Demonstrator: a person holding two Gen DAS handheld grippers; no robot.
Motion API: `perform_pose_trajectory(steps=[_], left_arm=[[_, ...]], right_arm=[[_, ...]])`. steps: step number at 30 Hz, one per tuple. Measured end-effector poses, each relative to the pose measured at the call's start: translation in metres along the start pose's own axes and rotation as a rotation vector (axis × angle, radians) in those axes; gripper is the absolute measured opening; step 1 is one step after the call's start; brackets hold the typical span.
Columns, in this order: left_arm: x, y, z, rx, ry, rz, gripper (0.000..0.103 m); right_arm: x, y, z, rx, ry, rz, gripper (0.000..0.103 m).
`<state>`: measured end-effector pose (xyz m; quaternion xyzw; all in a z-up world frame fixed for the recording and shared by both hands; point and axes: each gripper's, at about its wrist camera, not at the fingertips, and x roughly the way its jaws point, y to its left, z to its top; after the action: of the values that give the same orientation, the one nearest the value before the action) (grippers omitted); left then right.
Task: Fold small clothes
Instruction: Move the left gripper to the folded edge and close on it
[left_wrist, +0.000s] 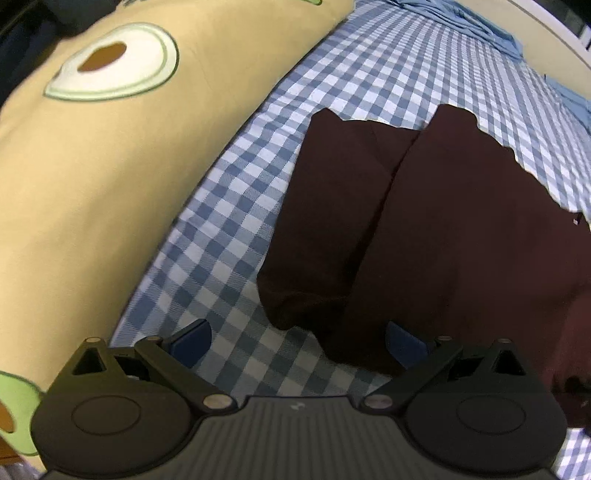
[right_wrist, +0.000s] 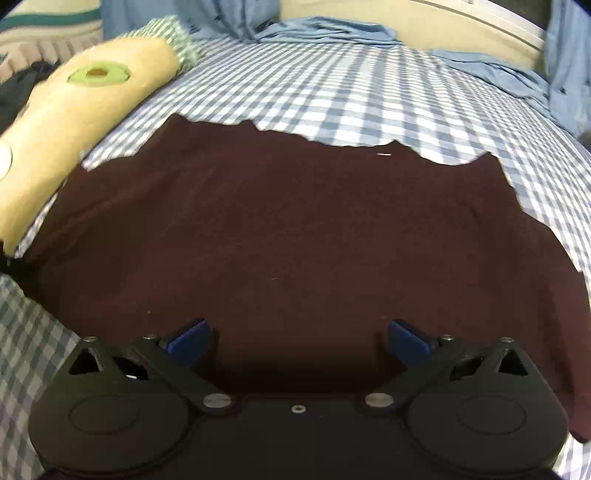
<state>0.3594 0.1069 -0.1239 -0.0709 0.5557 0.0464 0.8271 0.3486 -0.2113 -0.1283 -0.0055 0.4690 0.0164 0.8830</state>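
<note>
A dark maroon garment (right_wrist: 280, 236) lies spread flat on the blue-and-white checked bed sheet (right_wrist: 332, 85). In the left wrist view the same garment (left_wrist: 424, 229) shows a folded flap lying along its left side. My left gripper (left_wrist: 299, 341) hovers open over the garment's near corner, its blue pads wide apart with nothing between them. My right gripper (right_wrist: 299, 338) stands open above the middle of the garment, blue pads spread and empty.
A long yellow pillow (left_wrist: 110, 155) with avocado prints lies along the left of the bed, close to the garment's left edge (right_wrist: 92, 96). Crumpled light-blue bedding (right_wrist: 332, 29) sits at the far end. Checked sheet shows to the right of the garment.
</note>
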Motion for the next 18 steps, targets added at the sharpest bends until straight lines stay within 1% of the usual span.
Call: perform_pose_trajectory(steps=[3, 5, 10, 12, 15, 18], left_arm=[[0.008, 0.006, 0.005, -0.012, 0.009, -0.024, 0.103], [0.012, 0.009, 0.008, -0.01, 0.016, -0.043, 0.103], [0.022, 0.013, 0.018, 0.022, 0.023, -0.073, 0.103], [0.024, 0.013, 0.021, 0.037, 0.023, -0.083, 0.103], [0.025, 0.011, 0.023, 0.089, 0.006, -0.091, 0.103], [0.028, 0.009, 0.025, 0.11, 0.01, -0.096, 0.102]], right_arm=[[0.011, 0.009, -0.003, -0.066, 0.025, -0.004, 0.102], [0.019, 0.012, -0.007, -0.079, 0.053, -0.008, 0.102], [0.028, -0.001, -0.014, 0.031, 0.096, 0.037, 0.103], [0.031, -0.002, -0.013, 0.04, 0.105, 0.048, 0.103], [0.031, -0.001, -0.012, 0.036, 0.11, 0.051, 0.103], [0.031, -0.002, -0.012, 0.038, 0.111, 0.054, 0.103]])
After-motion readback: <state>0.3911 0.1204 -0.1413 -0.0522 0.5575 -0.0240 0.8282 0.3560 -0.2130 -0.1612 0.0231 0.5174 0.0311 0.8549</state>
